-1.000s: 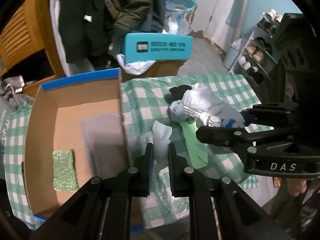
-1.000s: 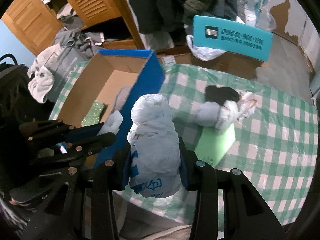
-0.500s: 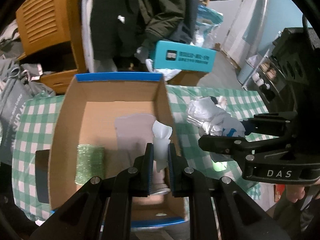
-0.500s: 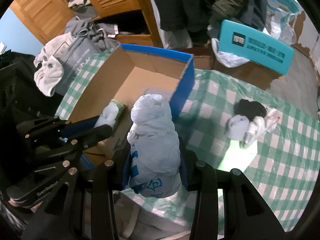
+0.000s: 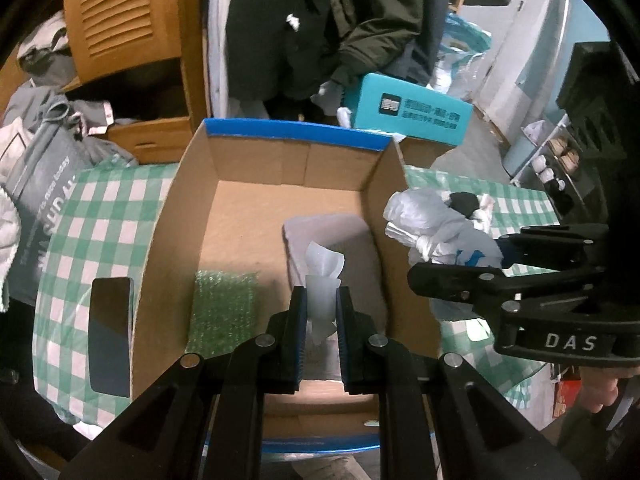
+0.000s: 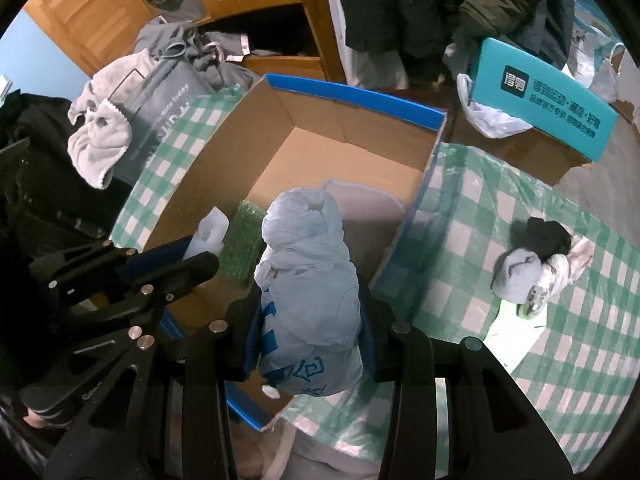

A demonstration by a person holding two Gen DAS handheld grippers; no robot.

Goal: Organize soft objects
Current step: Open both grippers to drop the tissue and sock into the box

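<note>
My left gripper is shut on a white foam piece and holds it above the open cardboard box with blue rims. In the box lie a green bubble-wrap sheet and a grey pad. My right gripper is shut on a knotted pale plastic bag, held over the box's right wall. The bag also shows in the left wrist view. The left gripper with the foam piece shows in the right wrist view.
On the green checked tablecloth lie a bundle of grey and black socks and a light green sheet. A teal box stands behind the table. A dark phone-like slab lies left of the box. Clothes hang behind.
Both grippers have moved left, from over the tablecloth to over the cardboard box, each still holding its object. The socks and green sheet stayed on the table.
</note>
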